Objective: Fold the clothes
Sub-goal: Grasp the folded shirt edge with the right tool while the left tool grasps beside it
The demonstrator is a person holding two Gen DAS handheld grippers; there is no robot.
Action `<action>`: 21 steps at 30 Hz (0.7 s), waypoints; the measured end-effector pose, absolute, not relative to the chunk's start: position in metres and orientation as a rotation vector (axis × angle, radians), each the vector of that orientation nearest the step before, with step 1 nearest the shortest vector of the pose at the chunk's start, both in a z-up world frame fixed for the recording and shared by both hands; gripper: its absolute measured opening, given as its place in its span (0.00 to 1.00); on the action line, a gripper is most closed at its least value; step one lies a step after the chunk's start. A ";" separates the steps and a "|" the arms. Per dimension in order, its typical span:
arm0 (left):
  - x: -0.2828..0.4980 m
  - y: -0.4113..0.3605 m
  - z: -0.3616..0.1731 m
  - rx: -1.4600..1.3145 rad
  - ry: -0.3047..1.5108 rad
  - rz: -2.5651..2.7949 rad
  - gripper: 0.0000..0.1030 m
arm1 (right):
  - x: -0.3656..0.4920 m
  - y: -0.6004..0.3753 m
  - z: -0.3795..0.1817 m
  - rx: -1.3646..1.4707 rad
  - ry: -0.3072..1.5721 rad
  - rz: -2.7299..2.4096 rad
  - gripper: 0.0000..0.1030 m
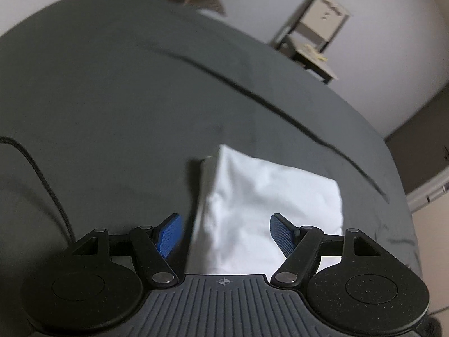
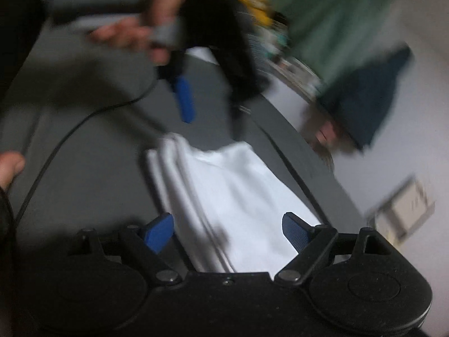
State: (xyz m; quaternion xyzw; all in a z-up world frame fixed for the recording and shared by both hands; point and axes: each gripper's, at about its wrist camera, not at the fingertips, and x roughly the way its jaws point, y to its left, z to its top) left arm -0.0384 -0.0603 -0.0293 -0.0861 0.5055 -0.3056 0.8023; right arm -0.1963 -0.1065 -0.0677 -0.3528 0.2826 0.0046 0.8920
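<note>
A white folded garment (image 1: 266,205) lies on the dark grey table cover (image 1: 112,98). My left gripper (image 1: 226,231) hovers over its near end, blue pads spread wide and nothing between them. In the blurred right wrist view the same white garment (image 2: 238,196) stretches away with stacked folded edges on its left side. My right gripper (image 2: 228,231) is open above its near end. The left gripper (image 2: 183,101) shows there too, held by a hand (image 2: 140,28) over the garment's far end, one blue pad visible.
A black cable (image 1: 36,168) runs over the cover at the left, and a dark seam crosses it diagonally. A small stand with papers (image 1: 317,36) sits by the white wall. A second person's hand (image 2: 325,134) and clothes (image 2: 336,28) are beyond the table's far edge.
</note>
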 end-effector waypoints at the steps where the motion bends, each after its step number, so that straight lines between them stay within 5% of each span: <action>1: -0.036 -0.058 -0.033 -0.207 1.098 -0.645 0.71 | -0.192 -0.099 -0.072 -0.772 0.589 0.032 0.82; 9: -0.024 -0.041 -0.058 -0.385 1.223 -0.545 0.72 | -0.152 -0.062 -0.098 -1.003 0.592 0.081 0.78; 13: -0.021 -0.042 -0.067 -0.427 1.263 -0.547 0.72 | -0.141 -0.059 -0.104 -1.014 0.596 0.063 0.62; 15: -0.019 -0.047 -0.076 -0.460 1.283 -0.552 0.72 | -0.139 -0.058 -0.106 -1.005 0.604 0.069 0.43; 19: -0.020 -0.052 -0.082 -0.498 1.298 -0.557 0.73 | -0.142 -0.065 -0.098 -0.895 0.586 0.060 0.30; 21: -0.021 -0.056 -0.087 -0.533 1.308 -0.568 0.98 | -0.146 -0.072 -0.089 -0.836 0.553 0.032 0.26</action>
